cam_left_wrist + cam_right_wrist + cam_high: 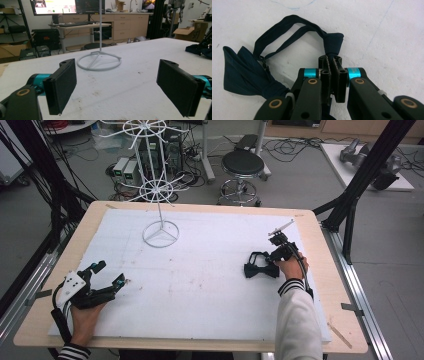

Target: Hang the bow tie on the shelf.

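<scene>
A white foam sheet point(200, 285) covers the wooden table point(327, 285); no readable writing shows on either, and the monitor text in the left gripper view is too small to read. A white wire stand point(160, 232) rises at 11 o'clock. A dark bow tie point(260, 269) lies at 3 o'clock. The right gripper point(331, 63) has its jaws pinched on the tie's strap point(287, 30). At 8 o'clock the left gripper point(111, 274) rests with jaws wide apart, holding nothing.
</scene>
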`<state>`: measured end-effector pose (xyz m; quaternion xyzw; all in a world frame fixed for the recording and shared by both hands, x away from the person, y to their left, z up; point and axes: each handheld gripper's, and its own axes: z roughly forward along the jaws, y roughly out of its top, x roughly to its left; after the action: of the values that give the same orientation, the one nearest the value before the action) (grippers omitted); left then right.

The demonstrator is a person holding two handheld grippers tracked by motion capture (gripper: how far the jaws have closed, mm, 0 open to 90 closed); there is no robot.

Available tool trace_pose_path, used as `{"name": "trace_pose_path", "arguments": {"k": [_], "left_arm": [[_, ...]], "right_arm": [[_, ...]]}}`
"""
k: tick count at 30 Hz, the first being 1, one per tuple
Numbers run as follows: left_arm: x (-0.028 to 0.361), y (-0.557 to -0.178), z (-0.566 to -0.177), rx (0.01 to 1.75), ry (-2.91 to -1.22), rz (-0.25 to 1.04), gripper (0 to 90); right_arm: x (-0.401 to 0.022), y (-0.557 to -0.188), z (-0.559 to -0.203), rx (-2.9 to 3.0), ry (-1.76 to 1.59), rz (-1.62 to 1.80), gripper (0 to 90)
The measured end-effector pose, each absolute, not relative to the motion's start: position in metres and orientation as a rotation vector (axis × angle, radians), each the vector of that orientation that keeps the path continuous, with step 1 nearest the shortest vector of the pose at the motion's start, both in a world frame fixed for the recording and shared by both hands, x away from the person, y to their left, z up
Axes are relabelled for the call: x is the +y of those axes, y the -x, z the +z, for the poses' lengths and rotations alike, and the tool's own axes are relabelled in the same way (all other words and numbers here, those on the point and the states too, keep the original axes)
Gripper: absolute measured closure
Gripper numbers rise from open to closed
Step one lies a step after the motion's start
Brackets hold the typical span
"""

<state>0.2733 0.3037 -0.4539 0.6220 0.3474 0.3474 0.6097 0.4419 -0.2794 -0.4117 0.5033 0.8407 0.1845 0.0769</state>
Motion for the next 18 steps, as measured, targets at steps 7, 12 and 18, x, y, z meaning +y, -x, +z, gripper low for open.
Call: {"name": "trace_pose_path", "arguments": {"k": [7, 12, 18], "left_arm": [[0.3037, -0.2731, -0.4540, 0.803, -1.435, 0.803, 16.8], [0.3041, -0.2729, -0.4539, 0.801, -1.441, 0.804, 16.8], [0.3040, -0.2729, -0.4540, 0.799, -1.440, 0.808, 16.8]], "right_arm": [[-0.2784, -0.4412, -0.4096, 2.499, -1.496, 0.559, 87.4], [-0.2758, -0.4405, -0.4073, 2.491, -1.473, 0.600, 88.2], [-0.2722, -0.4391, -0.4034, 2.481, -1.424, 0.634, 88.4]]}}
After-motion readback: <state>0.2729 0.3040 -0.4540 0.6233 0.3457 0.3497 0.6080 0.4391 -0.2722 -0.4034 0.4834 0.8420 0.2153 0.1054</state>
